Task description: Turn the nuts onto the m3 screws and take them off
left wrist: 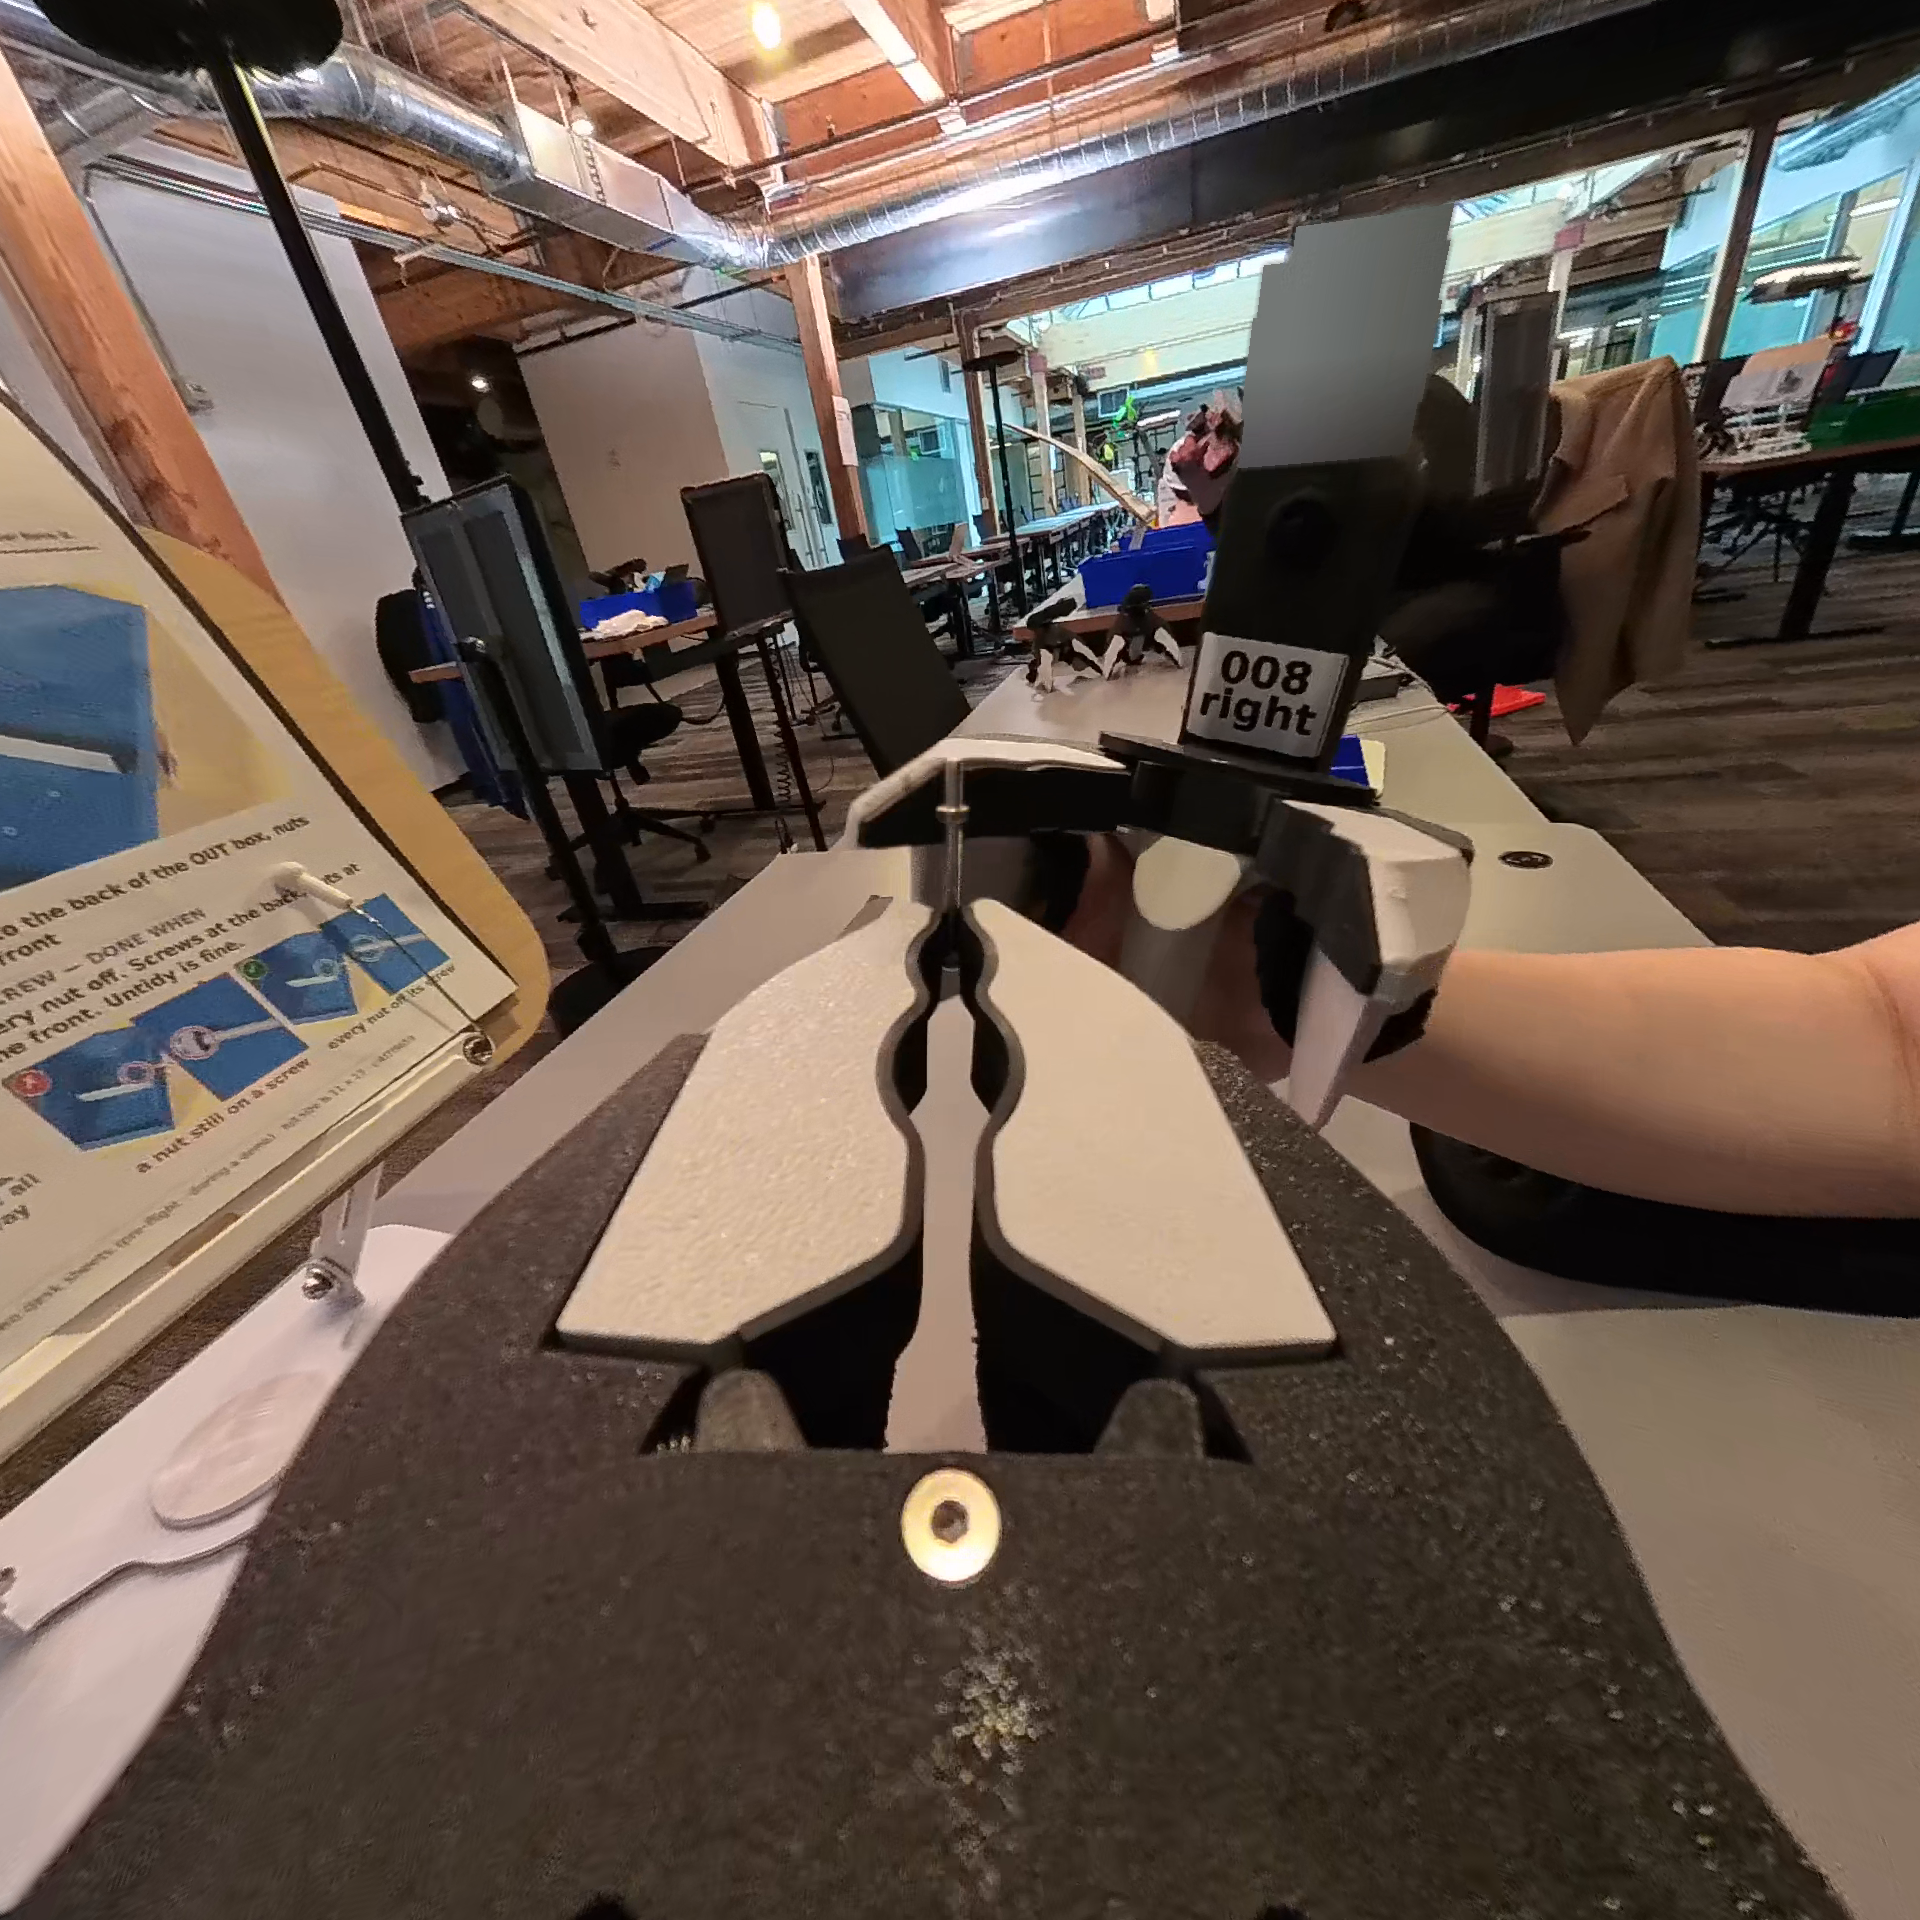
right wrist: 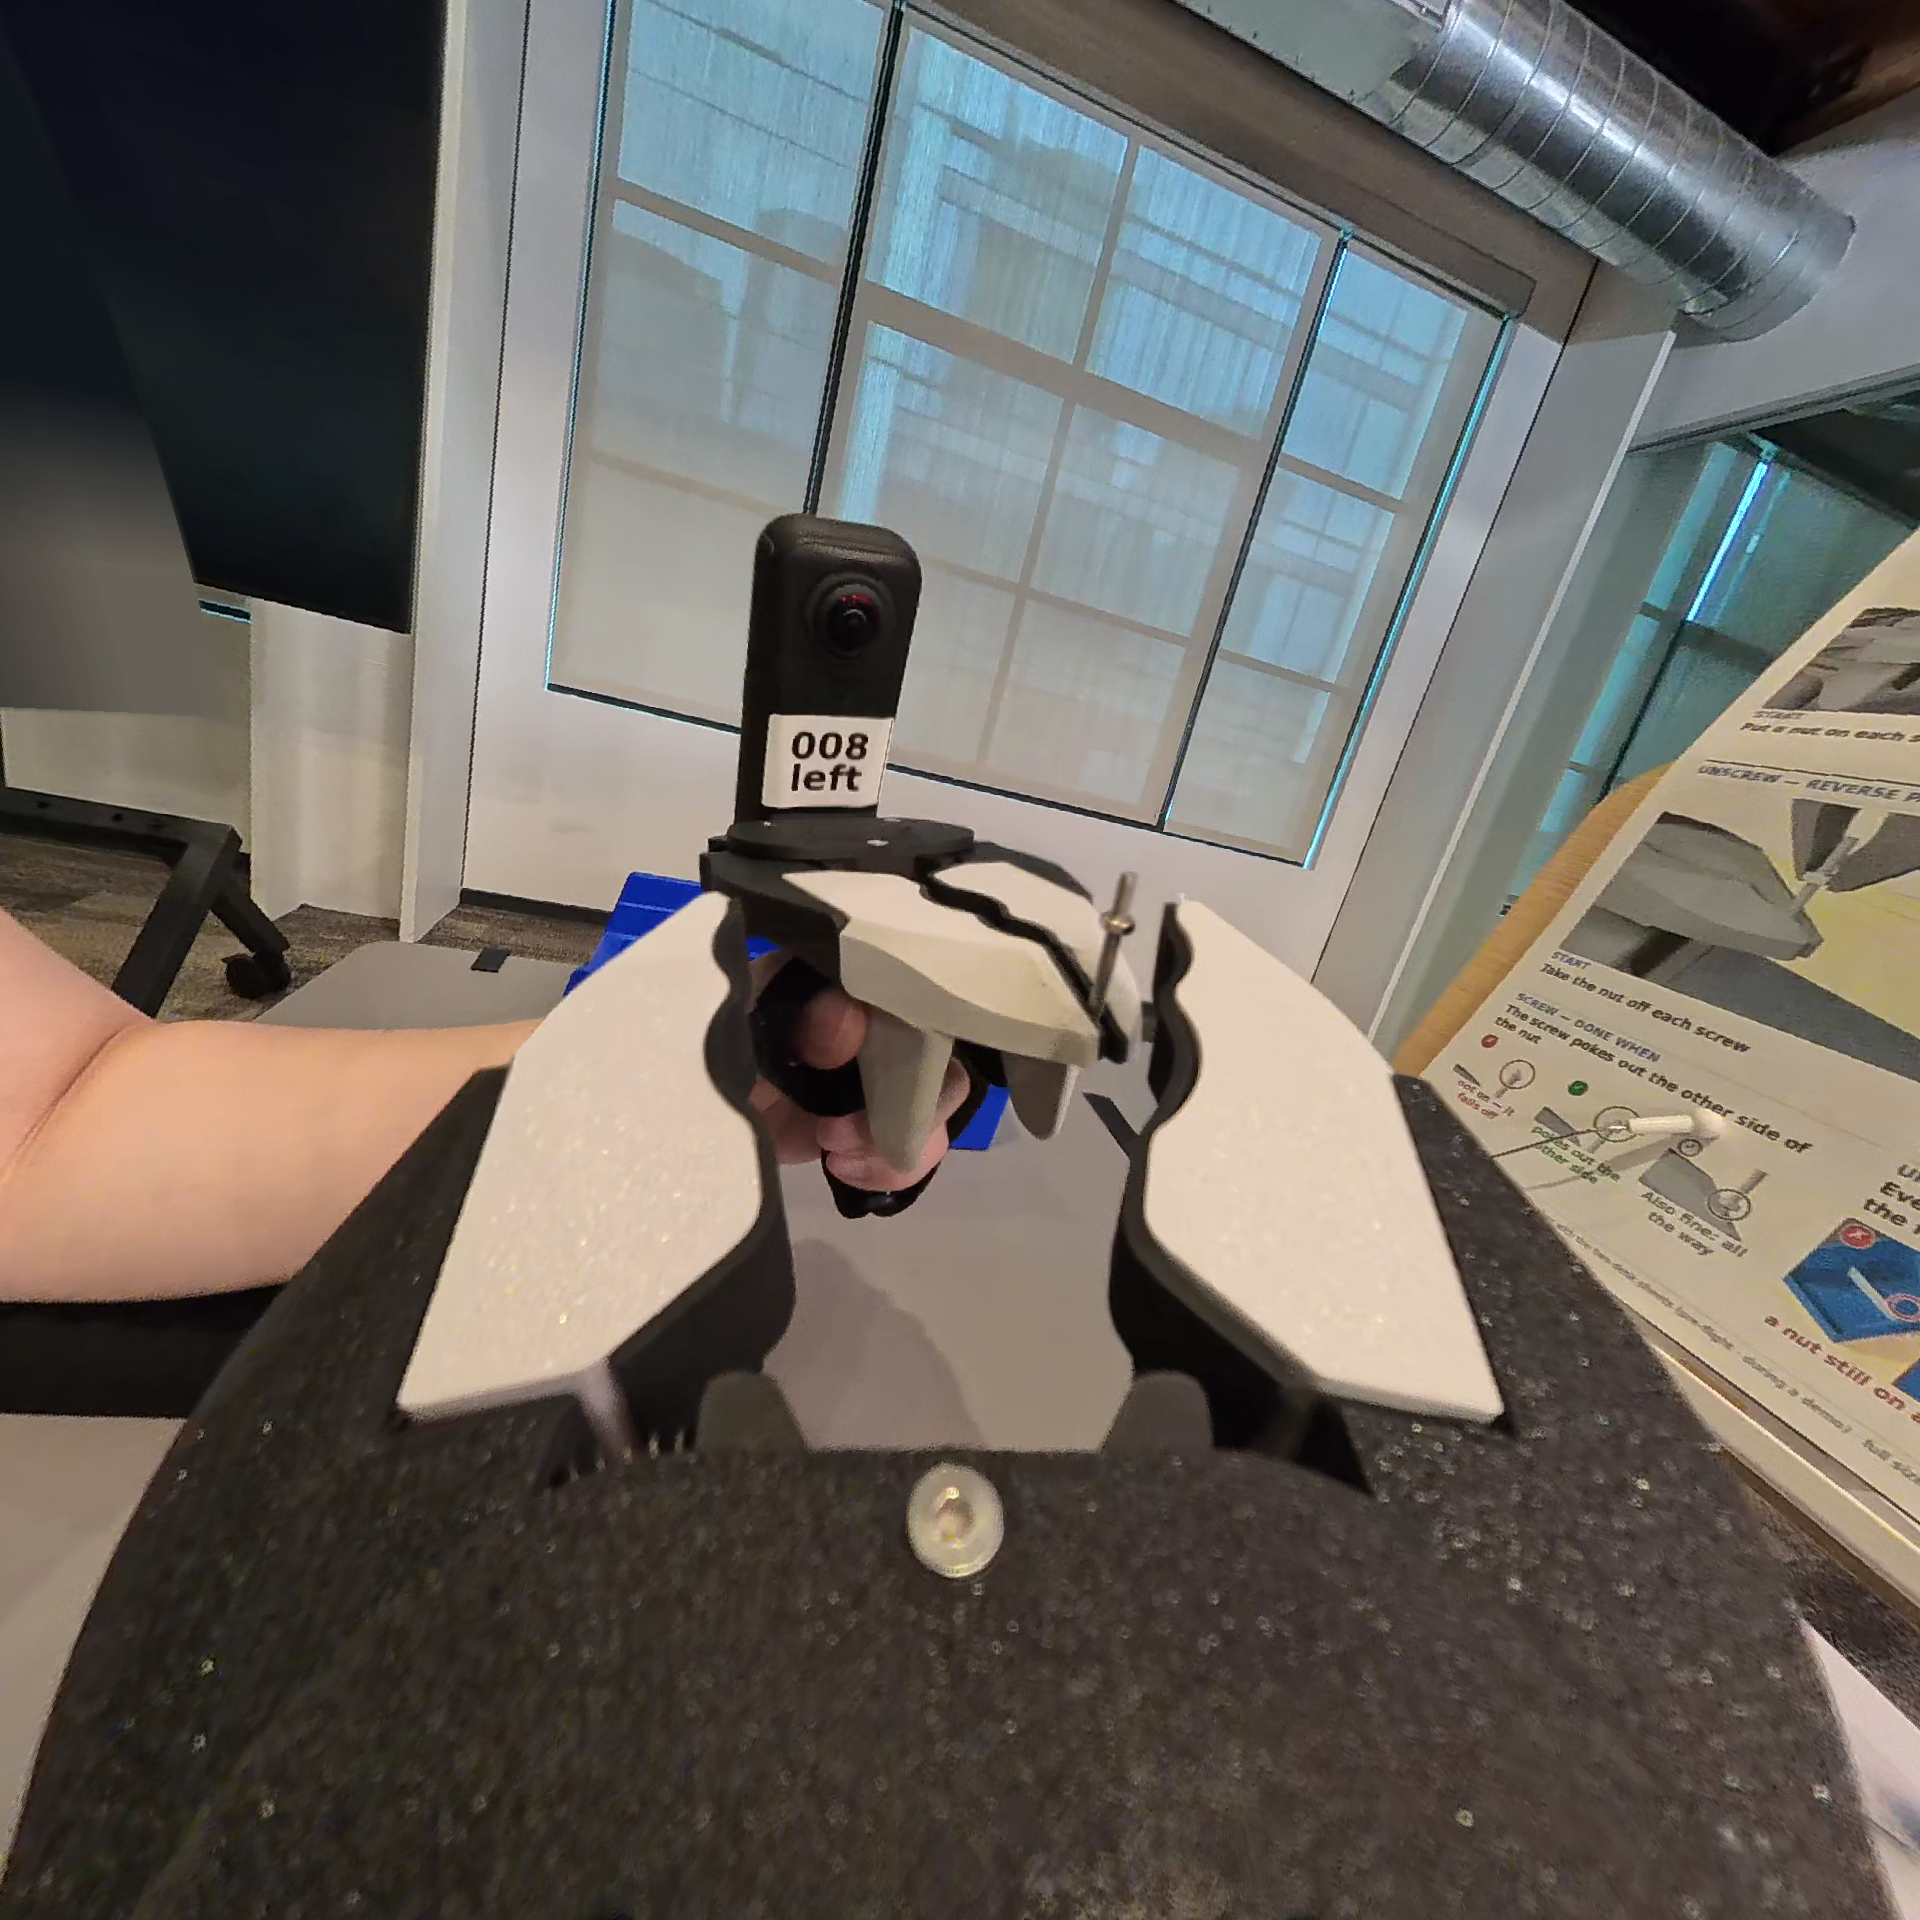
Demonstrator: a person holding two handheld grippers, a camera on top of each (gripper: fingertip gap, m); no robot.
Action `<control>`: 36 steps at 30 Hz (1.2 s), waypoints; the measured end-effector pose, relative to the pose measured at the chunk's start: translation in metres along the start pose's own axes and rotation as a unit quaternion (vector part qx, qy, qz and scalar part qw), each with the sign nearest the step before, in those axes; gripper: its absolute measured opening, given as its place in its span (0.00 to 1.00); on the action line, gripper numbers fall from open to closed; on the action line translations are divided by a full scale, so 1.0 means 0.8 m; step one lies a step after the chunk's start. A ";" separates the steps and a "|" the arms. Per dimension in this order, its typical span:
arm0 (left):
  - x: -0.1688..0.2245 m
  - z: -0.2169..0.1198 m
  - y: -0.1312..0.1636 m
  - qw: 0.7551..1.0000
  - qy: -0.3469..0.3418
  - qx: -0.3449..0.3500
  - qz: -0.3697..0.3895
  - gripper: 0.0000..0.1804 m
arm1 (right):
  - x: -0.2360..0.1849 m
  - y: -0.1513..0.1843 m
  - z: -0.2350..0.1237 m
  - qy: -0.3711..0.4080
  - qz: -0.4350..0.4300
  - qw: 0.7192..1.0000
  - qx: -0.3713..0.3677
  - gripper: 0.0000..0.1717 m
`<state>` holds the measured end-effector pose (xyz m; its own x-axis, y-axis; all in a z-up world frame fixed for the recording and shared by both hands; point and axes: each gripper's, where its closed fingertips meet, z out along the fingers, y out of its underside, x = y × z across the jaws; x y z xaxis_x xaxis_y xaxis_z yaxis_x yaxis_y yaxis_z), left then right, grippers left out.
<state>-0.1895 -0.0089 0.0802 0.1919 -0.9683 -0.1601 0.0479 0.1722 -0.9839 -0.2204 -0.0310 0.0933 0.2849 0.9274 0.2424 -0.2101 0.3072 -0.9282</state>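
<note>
Left gripper (left wrist: 951,935), clenched on a slim metal screw (left wrist: 952,831), holds it upright; the spread right gripper (right wrist: 951,997) brackets it, right fingertip (right wrist: 1184,935) just beside.

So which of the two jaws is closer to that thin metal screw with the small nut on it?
Left. The left gripper pinches the thin metal screw at its base; the right gripper stands open, the screw just inside its right-hand finger, untouched.
</note>
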 end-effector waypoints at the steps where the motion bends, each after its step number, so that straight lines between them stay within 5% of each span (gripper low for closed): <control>1: 0.002 0.001 0.001 1.000 0.002 0.000 0.001 0.01 | 0.000 -0.001 0.000 0.001 0.000 1.000 0.002 0.43; 26: 0.012 0.015 0.007 1.000 0.012 -0.012 0.007 0.01 | 0.002 0.000 -0.001 0.009 -0.024 1.000 -0.010 0.42; 36: -0.008 0.003 -0.001 0.999 -0.035 0.001 0.009 0.01 | 0.025 -0.007 -0.012 0.058 -0.031 0.998 0.006 0.42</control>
<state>-0.1881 -0.0020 0.0819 0.2604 -0.9500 -0.1726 0.0461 0.1908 -0.9806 -0.2046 -0.0165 0.1007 0.4045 0.8757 0.2636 -0.2005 0.3661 -0.9087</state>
